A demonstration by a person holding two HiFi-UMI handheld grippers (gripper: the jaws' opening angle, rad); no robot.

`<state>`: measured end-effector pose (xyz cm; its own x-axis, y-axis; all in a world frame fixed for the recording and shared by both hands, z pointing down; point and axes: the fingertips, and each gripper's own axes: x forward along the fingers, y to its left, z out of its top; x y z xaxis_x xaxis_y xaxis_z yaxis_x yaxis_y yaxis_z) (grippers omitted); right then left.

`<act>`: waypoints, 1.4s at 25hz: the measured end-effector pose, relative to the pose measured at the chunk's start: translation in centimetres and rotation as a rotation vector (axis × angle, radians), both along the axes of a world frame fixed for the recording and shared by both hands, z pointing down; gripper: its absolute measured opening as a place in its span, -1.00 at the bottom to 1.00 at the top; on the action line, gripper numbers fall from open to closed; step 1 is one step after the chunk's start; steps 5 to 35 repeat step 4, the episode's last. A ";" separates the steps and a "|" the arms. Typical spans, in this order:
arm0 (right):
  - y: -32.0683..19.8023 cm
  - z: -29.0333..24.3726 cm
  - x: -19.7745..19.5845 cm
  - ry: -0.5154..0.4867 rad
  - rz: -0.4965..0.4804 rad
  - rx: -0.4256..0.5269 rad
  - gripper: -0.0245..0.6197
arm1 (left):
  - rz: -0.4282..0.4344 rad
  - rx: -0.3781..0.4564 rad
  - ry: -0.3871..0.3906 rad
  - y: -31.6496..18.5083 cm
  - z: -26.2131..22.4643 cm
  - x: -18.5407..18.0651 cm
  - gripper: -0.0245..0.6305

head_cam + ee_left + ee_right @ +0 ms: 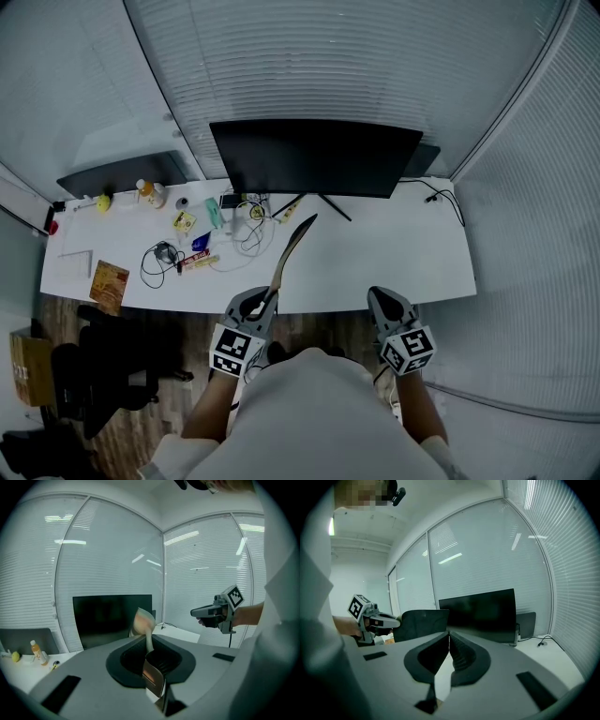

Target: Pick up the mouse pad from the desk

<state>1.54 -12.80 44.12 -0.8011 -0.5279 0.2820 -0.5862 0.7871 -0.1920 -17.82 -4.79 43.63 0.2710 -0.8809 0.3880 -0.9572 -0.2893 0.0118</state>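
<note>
The mouse pad (292,247) is a thin dark sheet with a tan underside, lifted off the white desk (394,253) and standing up on edge. My left gripper (269,298) is shut on its lower end, near the desk's front edge. In the left gripper view the pad (143,623) rises from between the jaws of the left gripper (150,649), curling at its top. In the right gripper view the pad (423,623) is a dark flap beside the left gripper (386,619). My right gripper (380,295) hovers by the front edge further right; the right gripper (449,633) is shut with nothing in it.
A black monitor (314,157) stands at the desk's back middle. Cables, bottles and small items (187,239) clutter the left half, with an orange packet (109,284) at the front left. A black office chair (103,375) stands on the floor to my left. Blinds cover the walls.
</note>
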 end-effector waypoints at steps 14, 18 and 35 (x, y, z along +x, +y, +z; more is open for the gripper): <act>-0.2 -0.1 0.0 -0.001 0.003 0.001 -0.82 | -0.006 0.001 0.007 -0.1 -0.1 -0.2 -0.81; -0.2 -0.1 0.0 -0.001 0.003 0.001 -0.82 | -0.006 0.001 0.007 -0.1 -0.1 -0.2 -0.81; -0.2 -0.1 0.0 -0.001 0.003 0.001 -0.82 | -0.006 0.001 0.007 -0.1 -0.1 -0.2 -0.81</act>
